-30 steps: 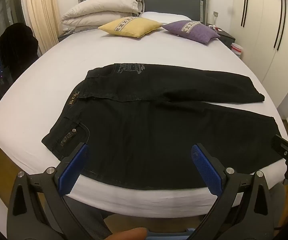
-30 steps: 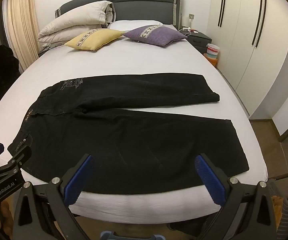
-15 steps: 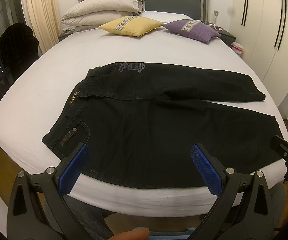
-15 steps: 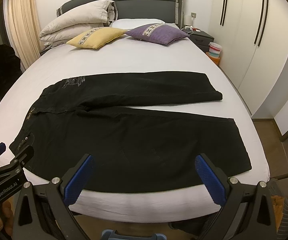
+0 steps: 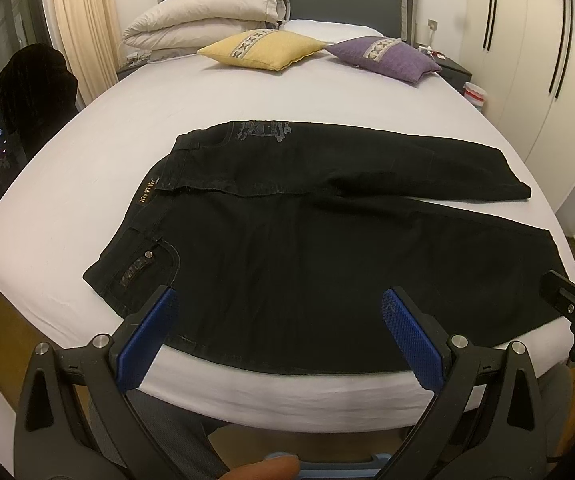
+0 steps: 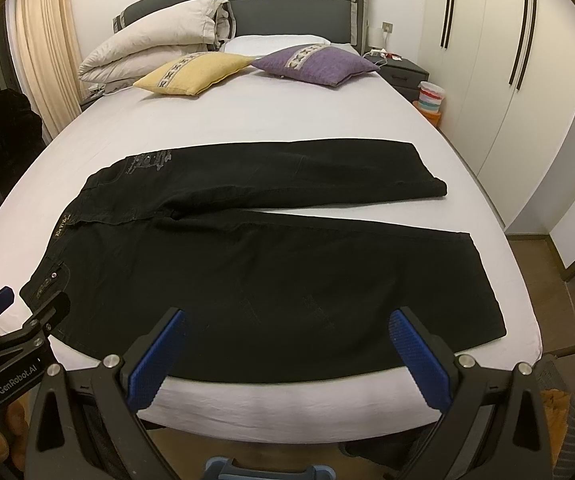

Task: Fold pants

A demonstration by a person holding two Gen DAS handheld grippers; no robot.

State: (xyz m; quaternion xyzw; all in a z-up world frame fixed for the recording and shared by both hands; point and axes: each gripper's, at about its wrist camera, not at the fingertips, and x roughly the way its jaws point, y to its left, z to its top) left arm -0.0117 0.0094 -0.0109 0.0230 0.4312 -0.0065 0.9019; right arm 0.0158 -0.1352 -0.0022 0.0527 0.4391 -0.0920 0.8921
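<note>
Both grippers, left gripper (image 5: 275, 322) and right gripper (image 6: 287, 342), are hovering wide open over the black pants (image 6: 247, 264) lying flat on the bed (image 6: 287, 128), ideally pinching waistband and hem corners together.

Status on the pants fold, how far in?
Done: black pants lie spread flat on the bed, legs apart. In hand: nothing; left gripper and right gripper hover open at the near edge. Left: every fold.

White bed (image 6: 287, 128), grey headboard (image 6: 287, 4) — white wardrobes (image 6: 499, 92)
</note>
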